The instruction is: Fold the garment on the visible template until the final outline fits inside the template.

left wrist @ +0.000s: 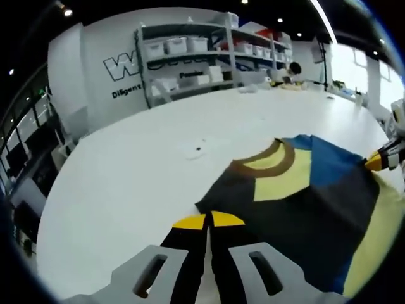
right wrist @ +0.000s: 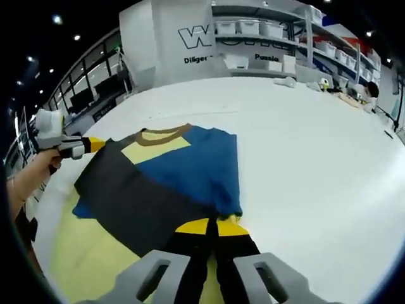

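In the left gripper view the left gripper (left wrist: 208, 221) has its yellow-tipped jaws pinched together on the near edge of the garment (left wrist: 297, 202), a colour-block shirt in black, blue and pale yellow with a brown collar, which lies on the white table (left wrist: 158, 152); the right gripper's tip pokes in at the far right edge of the cloth. In the right gripper view the right gripper (right wrist: 211, 227) is likewise clamped on the garment's hem, and the left gripper sits at the opposite side, held by a hand (right wrist: 28, 177). No template outline can be made out under the cloth, so fit is impossible to judge; the shirt looks partly doubled over, with folding apparently under way and more folds likely needed
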